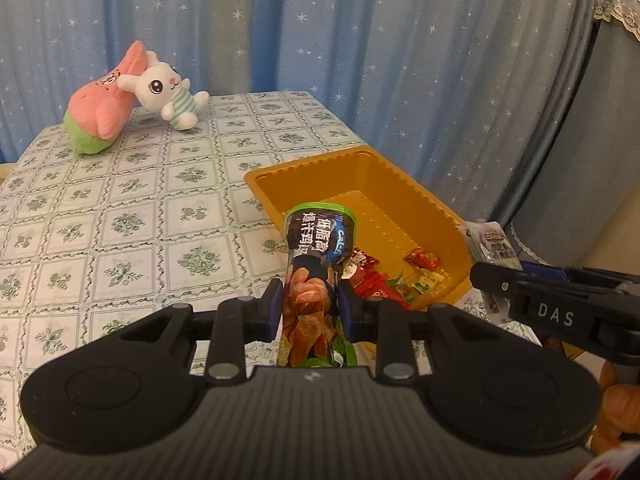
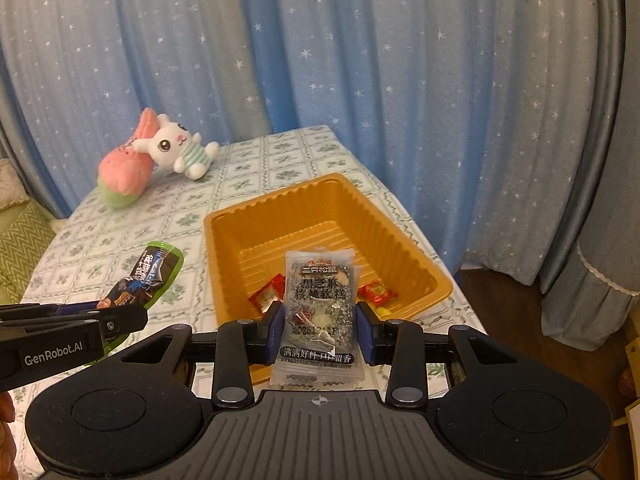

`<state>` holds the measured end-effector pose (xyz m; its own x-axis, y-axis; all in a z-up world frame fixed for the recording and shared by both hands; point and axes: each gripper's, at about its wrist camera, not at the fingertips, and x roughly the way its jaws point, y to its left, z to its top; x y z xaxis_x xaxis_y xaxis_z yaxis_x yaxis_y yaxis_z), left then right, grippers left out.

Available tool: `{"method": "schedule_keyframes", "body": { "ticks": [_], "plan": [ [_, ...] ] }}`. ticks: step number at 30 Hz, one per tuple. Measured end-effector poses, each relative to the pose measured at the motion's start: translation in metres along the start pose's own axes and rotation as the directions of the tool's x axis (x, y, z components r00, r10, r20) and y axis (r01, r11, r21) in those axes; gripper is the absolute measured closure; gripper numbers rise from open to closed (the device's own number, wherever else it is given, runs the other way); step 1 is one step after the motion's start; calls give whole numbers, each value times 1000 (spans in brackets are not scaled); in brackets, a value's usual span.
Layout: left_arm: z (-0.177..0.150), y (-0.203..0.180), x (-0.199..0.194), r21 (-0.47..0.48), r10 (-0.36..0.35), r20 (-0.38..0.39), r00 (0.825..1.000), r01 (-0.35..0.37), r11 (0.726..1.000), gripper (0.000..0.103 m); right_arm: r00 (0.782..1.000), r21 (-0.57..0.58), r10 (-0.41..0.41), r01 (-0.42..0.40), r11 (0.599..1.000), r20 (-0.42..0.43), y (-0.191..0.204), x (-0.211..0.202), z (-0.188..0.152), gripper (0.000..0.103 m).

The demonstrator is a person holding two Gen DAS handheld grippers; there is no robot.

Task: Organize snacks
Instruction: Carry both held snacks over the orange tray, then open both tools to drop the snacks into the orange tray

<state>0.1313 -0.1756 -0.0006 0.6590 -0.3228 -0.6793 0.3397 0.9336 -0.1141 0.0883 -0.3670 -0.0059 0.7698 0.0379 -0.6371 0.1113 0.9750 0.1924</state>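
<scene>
My left gripper is shut on a dark snack packet with a green edge, held above the near left corner of the orange tray. It also shows in the right wrist view. My right gripper is shut on a clear sesame cake packet, held over the near rim of the orange tray. Small red and yellow snack packets lie in the tray's near end; they also show in the right wrist view.
A pink plush and a white rabbit plush lie at the far left of the table with its checked floral cloth. Blue starred curtains hang behind. The table's right edge runs just beyond the tray.
</scene>
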Motion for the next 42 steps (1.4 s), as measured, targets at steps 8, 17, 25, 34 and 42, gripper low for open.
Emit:
{"method": "schedule_keyframes", "body": {
  "ticks": [8, 17, 25, 34, 42],
  "plan": [
    [13, -9, 21, 7, -21, -9, 1000, 21, 1000, 77, 1000, -14, -6, 6, 1000, -3, -10, 12, 11, 65],
    [32, -12, 59, -6, -33, -30, 999, 33, 999, 77, 1000, -32, -3, 2, 999, -16, -21, 42, 27, 65],
    [52, -10, 96, -18, -33, -45, 998, 32, 999, 77, 999, -62, 23, -25, 998, -31, -25, 78, 43, 65],
    [73, -7, 133, -15, -28, -56, 998, 27, 1000, 77, 999, -84, 24, -28, 996, -42, -31, 117, 62, 65],
    [80, -6, 153, -1, -29, -69, 997, 29, 1000, 77, 998, -77, 19, -24, 997, -60, -38, 134, 65, 65]
  ]
}}
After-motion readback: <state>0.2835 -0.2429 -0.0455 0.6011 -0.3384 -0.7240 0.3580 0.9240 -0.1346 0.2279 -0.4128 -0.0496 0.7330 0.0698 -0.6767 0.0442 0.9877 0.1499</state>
